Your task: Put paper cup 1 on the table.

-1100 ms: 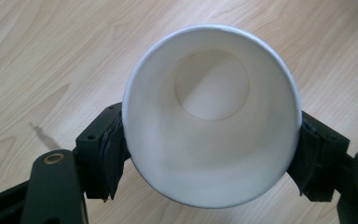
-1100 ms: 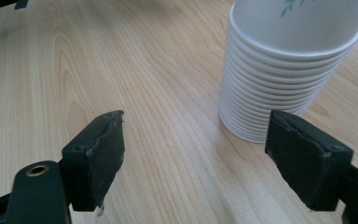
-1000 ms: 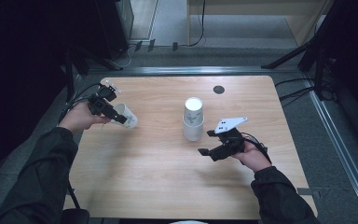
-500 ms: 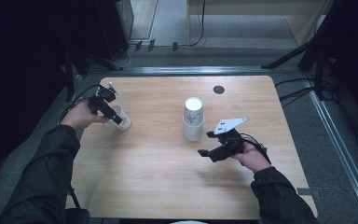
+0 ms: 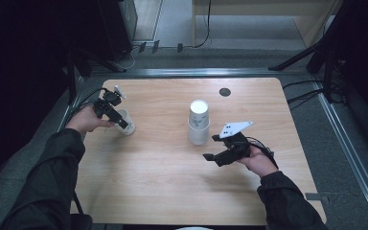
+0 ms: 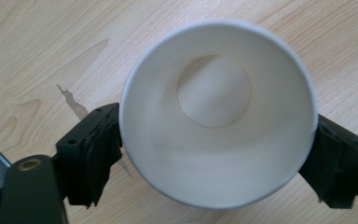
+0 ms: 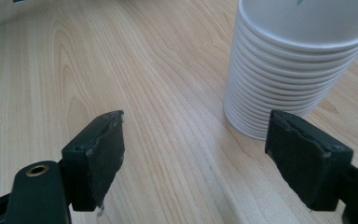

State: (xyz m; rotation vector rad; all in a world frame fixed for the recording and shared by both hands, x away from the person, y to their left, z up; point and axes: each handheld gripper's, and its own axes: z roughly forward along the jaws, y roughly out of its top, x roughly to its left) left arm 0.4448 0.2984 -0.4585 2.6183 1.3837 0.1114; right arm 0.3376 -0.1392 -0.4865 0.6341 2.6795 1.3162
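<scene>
A single white paper cup (image 5: 128, 126) stands mouth up on the wooden table (image 5: 163, 191) near its left edge. My left gripper (image 5: 123, 122) reaches over it. In the left gripper view the cup (image 6: 214, 93) sits round and unsqueezed between the two black pads (image 6: 98, 149), which lie right at its rim. These jaws have just been opening, with the cup still between them. A tall stack of white paper cups (image 5: 199, 122) stands mid-table. My right gripper (image 5: 212, 147) is held open just right of the stack (image 7: 298, 60), with nothing between its fingers (image 7: 100, 154).
A small black round cap (image 5: 224, 91) sits in the tabletop behind the stack. Cables trail off the table's left and right sides. Dark equipment and metal rails surround the table.
My left hand has sunk and set the tilted cup upright on the table, and its jaws have spread wider around it. The right hand and the stack have kept still.
</scene>
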